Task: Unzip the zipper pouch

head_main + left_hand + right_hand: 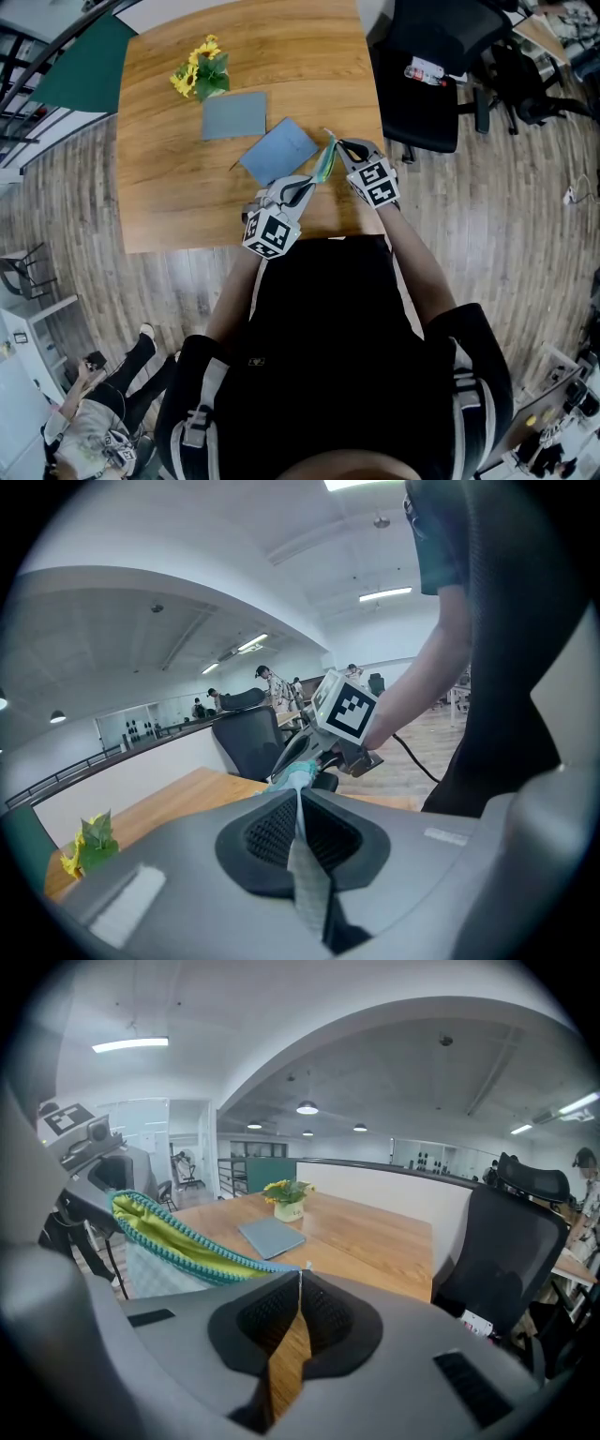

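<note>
Left gripper (pixel 298 797) is clamped on a grey fabric edge of the zipper pouch (pixel 324 161), which is held up above the near edge of the table (pixel 169 197). The right gripper (pixel 300 1274) is clenched on the pouch's zipper end. The pouch mouth is parted, and yellow-green lining is exposed beside the teal zipper.
</note>
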